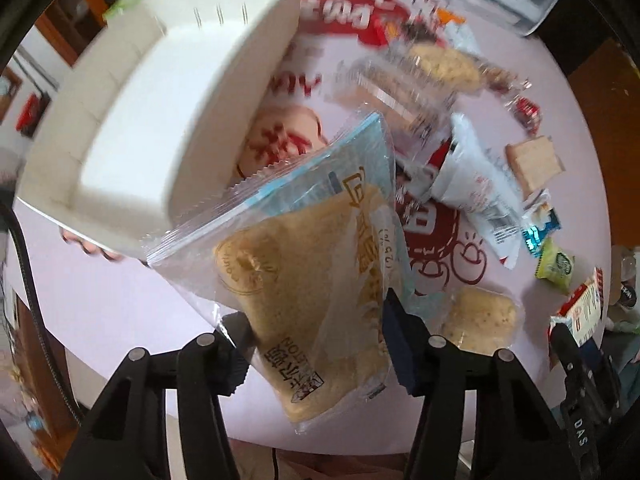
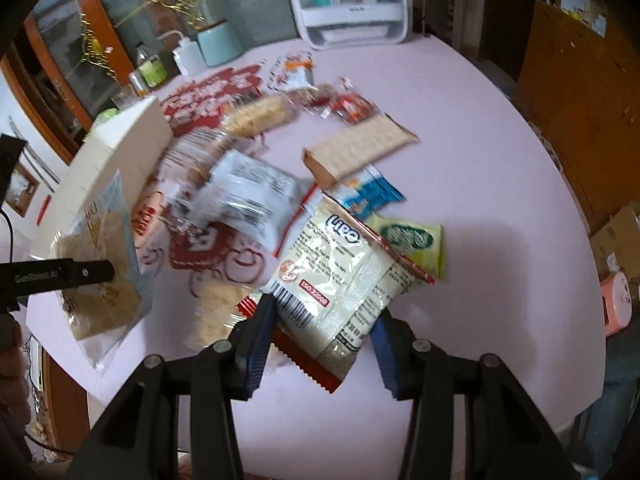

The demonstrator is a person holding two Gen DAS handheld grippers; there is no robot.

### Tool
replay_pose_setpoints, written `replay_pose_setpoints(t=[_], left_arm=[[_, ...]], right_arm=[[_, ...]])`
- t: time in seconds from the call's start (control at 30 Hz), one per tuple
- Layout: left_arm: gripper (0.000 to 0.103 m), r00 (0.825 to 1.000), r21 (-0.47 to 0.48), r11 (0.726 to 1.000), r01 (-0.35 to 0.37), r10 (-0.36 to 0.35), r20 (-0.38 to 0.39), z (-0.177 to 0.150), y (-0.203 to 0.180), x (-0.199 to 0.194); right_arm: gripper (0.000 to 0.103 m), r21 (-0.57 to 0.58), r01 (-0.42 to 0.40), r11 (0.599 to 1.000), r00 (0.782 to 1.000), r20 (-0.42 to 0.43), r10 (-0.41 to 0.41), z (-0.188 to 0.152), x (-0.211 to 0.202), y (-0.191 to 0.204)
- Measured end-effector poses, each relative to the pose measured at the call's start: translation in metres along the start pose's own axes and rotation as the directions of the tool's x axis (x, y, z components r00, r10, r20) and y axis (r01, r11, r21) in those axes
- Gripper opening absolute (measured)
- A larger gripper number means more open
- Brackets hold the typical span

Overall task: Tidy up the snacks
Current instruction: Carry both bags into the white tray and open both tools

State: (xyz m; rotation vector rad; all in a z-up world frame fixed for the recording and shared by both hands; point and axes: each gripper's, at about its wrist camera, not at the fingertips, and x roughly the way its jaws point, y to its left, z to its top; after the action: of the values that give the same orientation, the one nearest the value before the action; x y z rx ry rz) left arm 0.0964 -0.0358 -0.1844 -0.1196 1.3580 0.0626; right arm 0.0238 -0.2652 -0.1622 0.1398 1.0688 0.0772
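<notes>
Pink table (image 2: 480, 128): left hand-held gripper (image 1: 316, 344) clamps bread packet (image 1: 304, 280), right hand-held gripper (image 2: 320, 344) clamps Lipo bag (image 2: 340, 276)

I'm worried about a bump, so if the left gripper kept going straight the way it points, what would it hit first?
The left gripper is shut on a bread pack that sticks out ahead of its fingers. That pack's far end would probably meet the white box or the table beside it first; depth is unclear.

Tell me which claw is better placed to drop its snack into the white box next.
Left, probably. The left claw holds the bread pack right beside the white box. The right claw holds the Lipo pack over the other snacks, farther from the box.
</notes>
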Motion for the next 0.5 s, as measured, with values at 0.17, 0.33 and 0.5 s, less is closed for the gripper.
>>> replay_pose_setpoints(t=[0.17,0.33,0.5], left_arm=[[0.054,0.991,0.026,1.0,0.002,-0.005,0.135,-0.001,0.011,-0.052],[0.054,0.966,0.026,1.0,-0.013,0.006,0.257,0.004,0.041,-0.104],[0.054,0.944,-0.022,1.0,-0.017,0.023,0.328,0.013,0.095,-0.142]], right_arm=[[0.046,-0.026,-0.06,0.998,0.998,0.034,0.061,0.008,-0.015,0.025],[0.046,-0.082,-0.129,0.988,0.988,0.07,0.135,0.02,-0.029,0.068],[0.046,-0.139,-0.175,0.975,0.978,0.086,0.188,0.035,-0.039,0.119]])
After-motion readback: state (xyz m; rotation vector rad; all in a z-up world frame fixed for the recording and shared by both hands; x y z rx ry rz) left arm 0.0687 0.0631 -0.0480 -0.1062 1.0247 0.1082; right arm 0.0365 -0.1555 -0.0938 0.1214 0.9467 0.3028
